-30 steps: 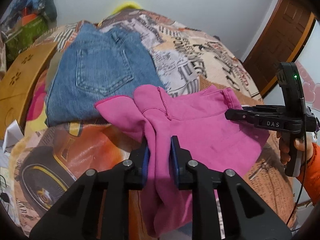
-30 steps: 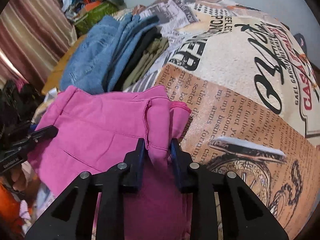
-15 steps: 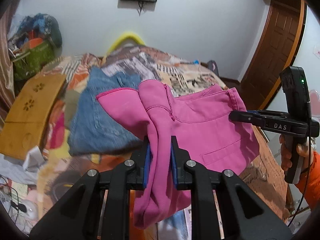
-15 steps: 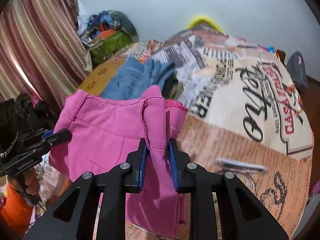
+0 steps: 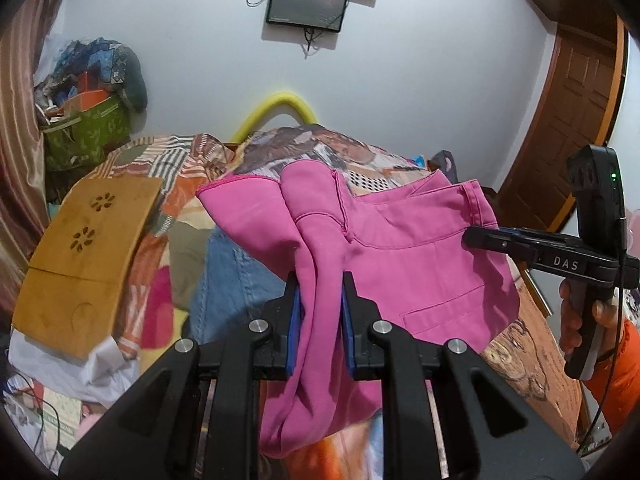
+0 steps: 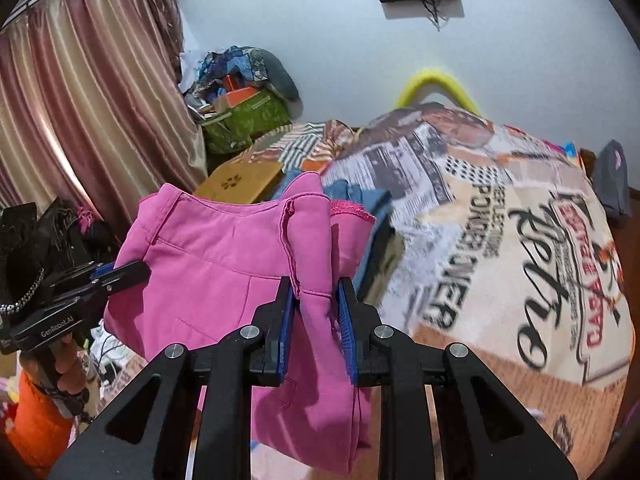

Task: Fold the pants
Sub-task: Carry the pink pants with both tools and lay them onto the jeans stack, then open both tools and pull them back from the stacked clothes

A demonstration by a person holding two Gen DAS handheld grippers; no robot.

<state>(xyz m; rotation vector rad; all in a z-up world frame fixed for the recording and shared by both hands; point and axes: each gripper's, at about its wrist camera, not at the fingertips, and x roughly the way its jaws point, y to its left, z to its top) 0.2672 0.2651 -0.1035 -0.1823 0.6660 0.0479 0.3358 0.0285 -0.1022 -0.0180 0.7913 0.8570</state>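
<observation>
The pink pants (image 5: 400,256) hang in the air above the bed, stretched between both grippers at the waistband end. My left gripper (image 5: 319,292) is shut on a bunched fold of the pink cloth. My right gripper (image 6: 314,294) is shut on the other side of the pants (image 6: 208,280). In the left wrist view the right gripper (image 5: 480,238) grips the cloth's right edge. In the right wrist view the left gripper (image 6: 132,272) grips its left edge. The lower part of the pants hangs below the jaws.
The bed with a printed newspaper-style cover (image 6: 500,240) lies below. A stack of folded jeans (image 5: 236,280) sits on it, also in the right wrist view (image 6: 360,196). A wooden board (image 5: 88,256) leans at the left. A green bag (image 6: 248,120) and curtains (image 6: 80,120) stand beyond.
Both grippers have risen together, lifting the pink pants off the bed. The views have tilted up, so the wall and screen now show.
</observation>
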